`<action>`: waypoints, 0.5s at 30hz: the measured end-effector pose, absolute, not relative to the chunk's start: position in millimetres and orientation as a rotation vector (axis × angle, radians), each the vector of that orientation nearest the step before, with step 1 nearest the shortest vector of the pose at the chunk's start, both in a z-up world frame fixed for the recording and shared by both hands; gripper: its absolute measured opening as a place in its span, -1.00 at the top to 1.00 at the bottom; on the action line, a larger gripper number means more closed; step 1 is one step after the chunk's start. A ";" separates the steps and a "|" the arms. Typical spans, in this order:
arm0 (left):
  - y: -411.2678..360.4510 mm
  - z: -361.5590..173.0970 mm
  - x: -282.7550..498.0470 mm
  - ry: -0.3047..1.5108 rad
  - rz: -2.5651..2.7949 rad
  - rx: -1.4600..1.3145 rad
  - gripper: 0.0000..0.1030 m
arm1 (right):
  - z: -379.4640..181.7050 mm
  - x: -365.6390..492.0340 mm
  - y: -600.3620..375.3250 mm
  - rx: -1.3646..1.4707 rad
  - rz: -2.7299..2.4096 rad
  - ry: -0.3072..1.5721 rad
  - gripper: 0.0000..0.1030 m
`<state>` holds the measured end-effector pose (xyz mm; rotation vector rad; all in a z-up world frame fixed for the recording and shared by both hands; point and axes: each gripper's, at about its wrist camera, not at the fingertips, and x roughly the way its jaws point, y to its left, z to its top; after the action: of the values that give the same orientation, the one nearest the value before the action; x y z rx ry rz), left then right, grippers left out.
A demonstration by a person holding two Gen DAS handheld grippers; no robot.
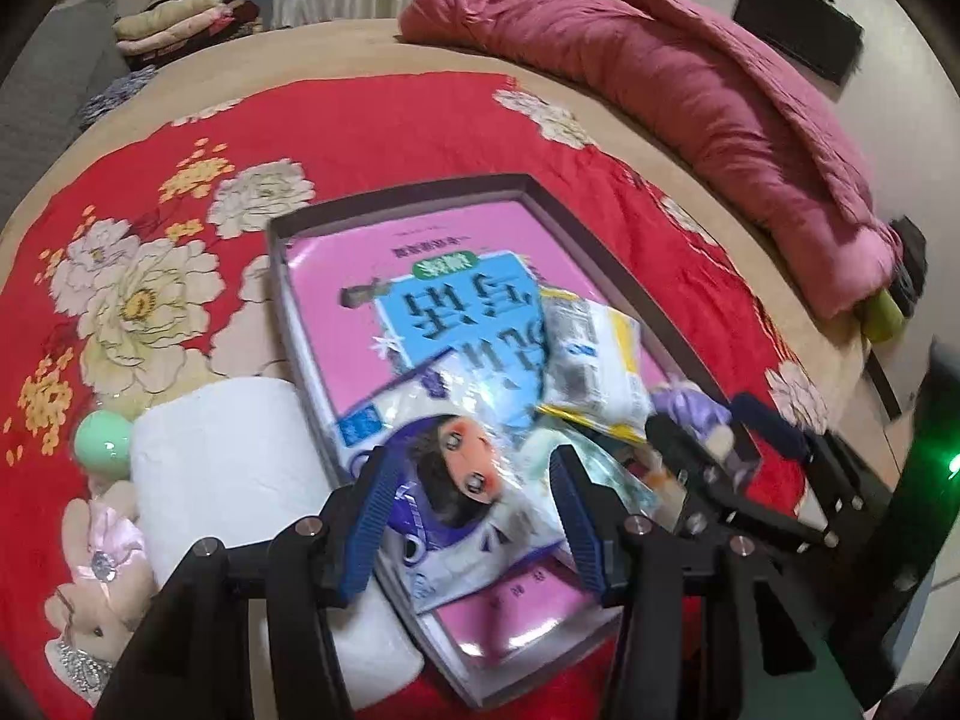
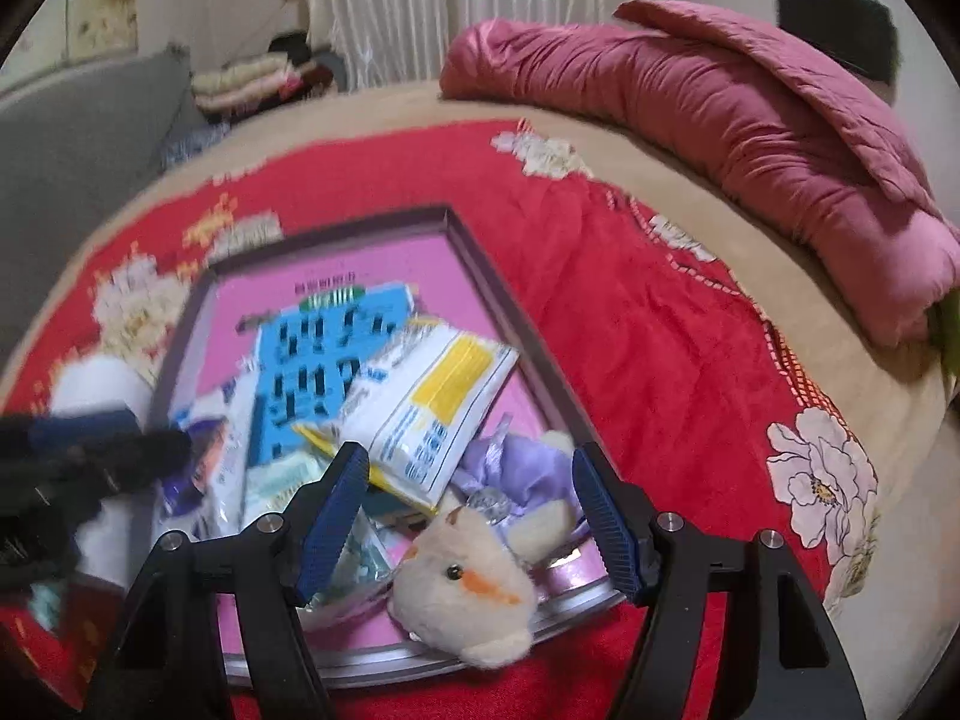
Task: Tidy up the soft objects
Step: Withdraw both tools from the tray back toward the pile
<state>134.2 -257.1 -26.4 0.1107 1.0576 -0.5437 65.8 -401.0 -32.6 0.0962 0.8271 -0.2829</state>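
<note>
Left tongs [image 1: 471,492] and right tongs [image 2: 468,516] agape

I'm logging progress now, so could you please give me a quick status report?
Left tool open over cartoon packet. Right tool open over plush bunny, both in the box. Toilet roll still outside.

On the bed I count one shallow box [image 1: 414,192]. There are two plush toys: one cream toy in purple dress [image 2: 474,576] inside the box, and one beige toy with pink bow [image 1: 99,576] outside it. I see three soft packets in the box: one with a cartoon face [image 1: 456,492], one blue [image 1: 456,306], one white with yellow [image 2: 432,402]. There is one white paper roll [image 1: 222,456] and one green ball [image 1: 102,438]. One pink quilt [image 1: 690,78] lies behind. There are two tongs [image 1: 474,516] [image 2: 474,516].
</note>
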 end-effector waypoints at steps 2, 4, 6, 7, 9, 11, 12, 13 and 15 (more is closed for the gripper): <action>-266.2 -30.5 129.3 1.063 -0.567 0.150 -0.02 | -27.1 60.4 -406.6 0.132 -0.279 0.794 -0.40; -273.0 -36.8 126.7 1.074 -0.579 0.171 -0.02 | -25.7 58.5 -411.1 0.157 -0.286 0.787 -0.40; -276.4 -46.8 126.7 1.112 -0.583 0.173 -0.02 | -25.7 56.8 -416.7 0.188 -0.294 0.784 -0.41; -278.2 -52.9 127.0 1.128 -0.578 0.181 -0.02 | -25.6 56.3 -418.5 0.198 -0.296 0.783 -0.41; -281.6 -55.0 123.2 1.094 -0.562 0.226 -0.02 | -25.9 55.4 -422.8 0.219 -0.302 0.781 -0.42; -285.6 -57.5 120.7 1.085 -0.568 0.251 -0.02 | -26.6 55.3 -426.4 0.235 -0.307 0.780 -0.43; -286.2 -58.2 120.1 1.077 -0.566 0.260 -0.02 | -26.4 54.6 -428.1 0.243 -0.309 0.779 -0.43; -287.0 -58.7 119.6 1.074 -0.562 0.268 -0.02 | -26.6 53.5 -429.0 0.247 -0.311 0.776 -0.44; -285.2 -57.2 118.5 1.072 -0.563 0.258 -0.02 | -25.4 51.3 -431.3 0.260 -0.311 0.766 -0.44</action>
<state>118.5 -285.2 -57.2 0.2580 1.0723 -0.5628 51.3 -431.3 -25.4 0.2604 0.7664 -0.3109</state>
